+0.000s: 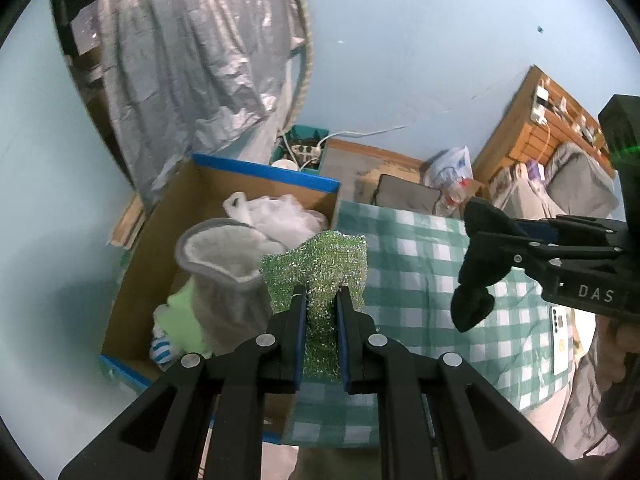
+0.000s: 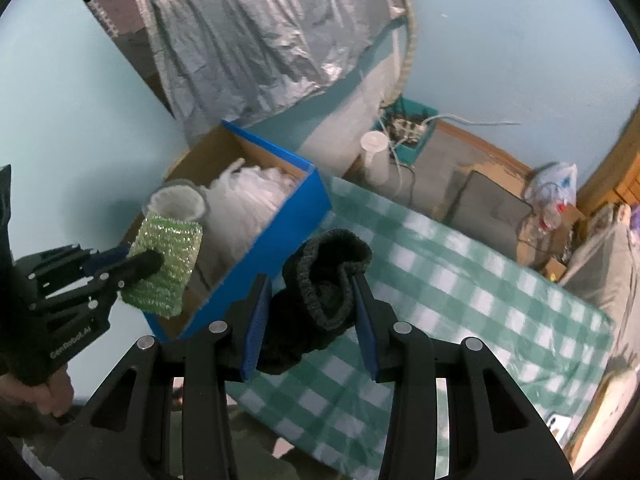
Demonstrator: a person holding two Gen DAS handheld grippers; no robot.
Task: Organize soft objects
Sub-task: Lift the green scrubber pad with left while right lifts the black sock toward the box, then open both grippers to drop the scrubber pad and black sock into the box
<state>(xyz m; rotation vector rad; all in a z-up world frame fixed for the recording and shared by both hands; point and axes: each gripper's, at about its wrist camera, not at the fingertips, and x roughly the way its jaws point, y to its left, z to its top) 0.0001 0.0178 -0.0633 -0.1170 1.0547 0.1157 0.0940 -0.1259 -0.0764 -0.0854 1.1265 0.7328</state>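
My left gripper [image 1: 320, 298] is shut on a sparkly green scrub cloth [image 1: 320, 264], held in the air above the near edge of a blue-trimmed cardboard box [image 1: 152, 240]. The cloth also shows in the right wrist view [image 2: 168, 264]. My right gripper [image 2: 312, 288] is shut on a dark knitted sock or beanie [image 2: 328, 280], held over the green checked cloth [image 2: 460, 280]; it shows in the left wrist view [image 1: 480, 264]. The box holds a grey fleece item [image 1: 224, 268], white plastic bags [image 1: 280, 216] and a light green and striped item [image 1: 180, 320].
A silver cover [image 1: 192, 60] hangs behind the box. A teal crate with a power strip [image 1: 304, 148] sits by the blue wall. A dark cushion [image 1: 404, 196], a bagged bottle [image 1: 452, 176] and a wooden shelf [image 1: 540, 120] stand past the checked cloth.
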